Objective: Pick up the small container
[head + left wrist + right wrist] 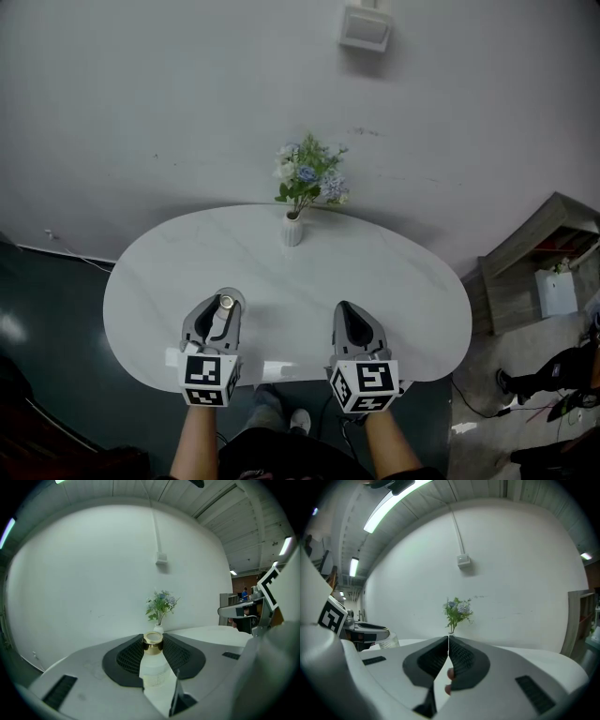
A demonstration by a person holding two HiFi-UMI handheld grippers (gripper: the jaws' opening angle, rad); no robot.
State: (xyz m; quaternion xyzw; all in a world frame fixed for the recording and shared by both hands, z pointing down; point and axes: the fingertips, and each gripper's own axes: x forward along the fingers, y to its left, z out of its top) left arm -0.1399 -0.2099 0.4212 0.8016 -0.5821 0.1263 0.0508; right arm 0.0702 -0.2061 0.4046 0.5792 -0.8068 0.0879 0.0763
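Note:
The small container [226,302] is a clear bottle with a gold cap, held over the near left part of the white oval table [394,281]. My left gripper [223,307] is shut on it. In the left gripper view the container [153,663] stands upright between the black pads [127,657], its cap at the fingertips and its base hidden. My right gripper [349,311] hovers near the table's front edge, shut and empty. In the right gripper view its jaws [448,641] meet with no gap. The left gripper [365,632] and container [389,642] show at the left there.
A white vase of flowers [294,228] stands at the table's far edge by the wall. A small white box [366,26] is fixed to the wall. A wooden shelf unit [539,267] stands on the floor to the right, with a person's foot [511,382] nearby.

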